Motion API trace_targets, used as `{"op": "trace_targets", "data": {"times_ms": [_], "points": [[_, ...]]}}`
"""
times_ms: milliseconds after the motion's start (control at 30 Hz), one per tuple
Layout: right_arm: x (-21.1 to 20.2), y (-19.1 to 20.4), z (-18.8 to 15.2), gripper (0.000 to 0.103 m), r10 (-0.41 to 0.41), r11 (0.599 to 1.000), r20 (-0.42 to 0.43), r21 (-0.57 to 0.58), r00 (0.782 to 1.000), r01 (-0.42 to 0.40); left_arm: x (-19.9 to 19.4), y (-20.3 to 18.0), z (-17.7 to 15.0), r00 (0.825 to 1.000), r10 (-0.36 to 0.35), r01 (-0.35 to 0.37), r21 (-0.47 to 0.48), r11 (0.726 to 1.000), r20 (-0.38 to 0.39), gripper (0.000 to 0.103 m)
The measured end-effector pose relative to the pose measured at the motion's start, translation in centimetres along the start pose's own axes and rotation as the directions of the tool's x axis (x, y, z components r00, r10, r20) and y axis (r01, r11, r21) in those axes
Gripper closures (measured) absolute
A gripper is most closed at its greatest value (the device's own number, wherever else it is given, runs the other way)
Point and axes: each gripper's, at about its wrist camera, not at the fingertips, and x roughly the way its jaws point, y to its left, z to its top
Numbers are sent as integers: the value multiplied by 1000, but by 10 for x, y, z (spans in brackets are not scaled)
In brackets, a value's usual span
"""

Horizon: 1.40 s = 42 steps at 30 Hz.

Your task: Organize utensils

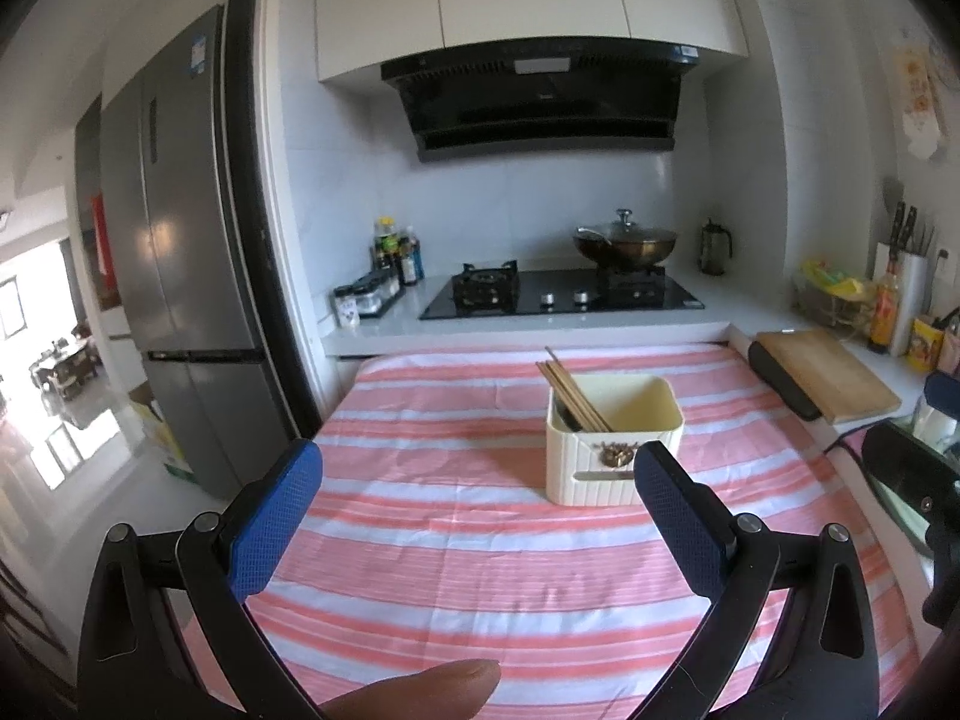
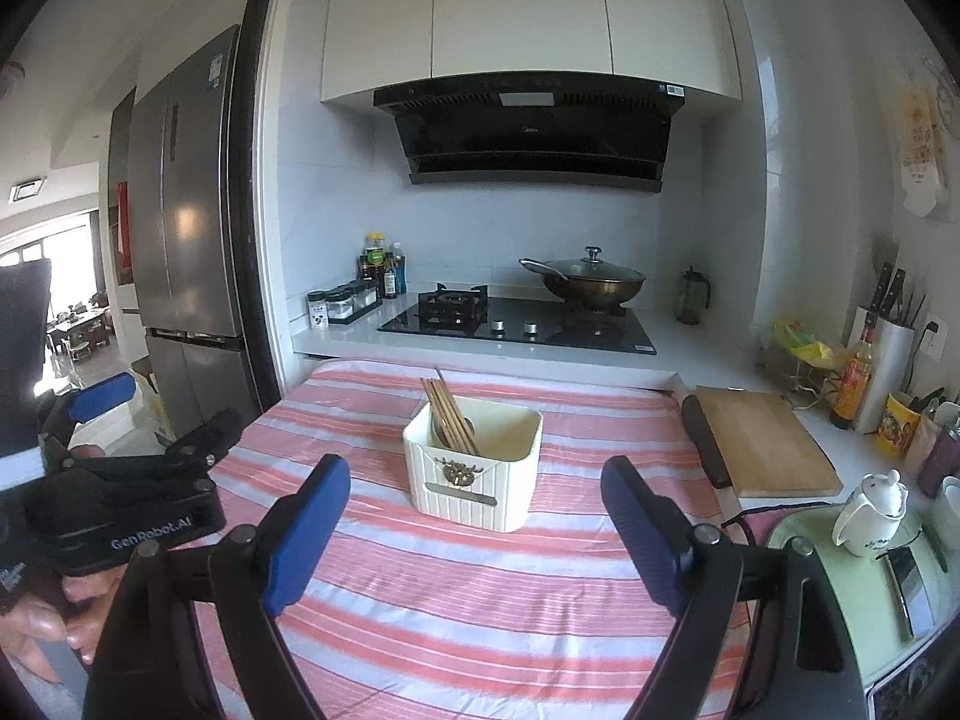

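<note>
Both the left gripper point(image 1: 478, 504) and right gripper point(image 2: 476, 519) hover wide open, empty; chopsticks point(image 2: 449, 414) sit in the holder point(image 2: 474, 480) ahead of both — sorting looks finished, nothing left to grab.

The left gripper point(image 1: 477, 501) with blue textured pads fills the lower frame, its jaws spread wide and empty over a pink-and-white striped tablecloth point(image 1: 456, 546). Right of centre stands a cream ribbed rectangular plastic holder point(image 1: 606, 471), with brown wooden chopsticks point(image 1: 570, 390) leaning toward its upper left corner.
</note>
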Motion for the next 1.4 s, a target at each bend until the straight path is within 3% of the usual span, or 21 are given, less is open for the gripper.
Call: {"op": "trace_targets", "data": {"times_ms": [633, 1400], "points": [[-4, 0, 4, 16, -33, 999, -33, 25, 999, 34, -11, 9, 7, 1000, -1, 1, -14, 1000, -16, 0], [-18, 0, 2, 16, -1, 999, -35, 54, 999, 3, -11, 4, 6, 999, -32, 31, -15, 999, -36, 0]]}}
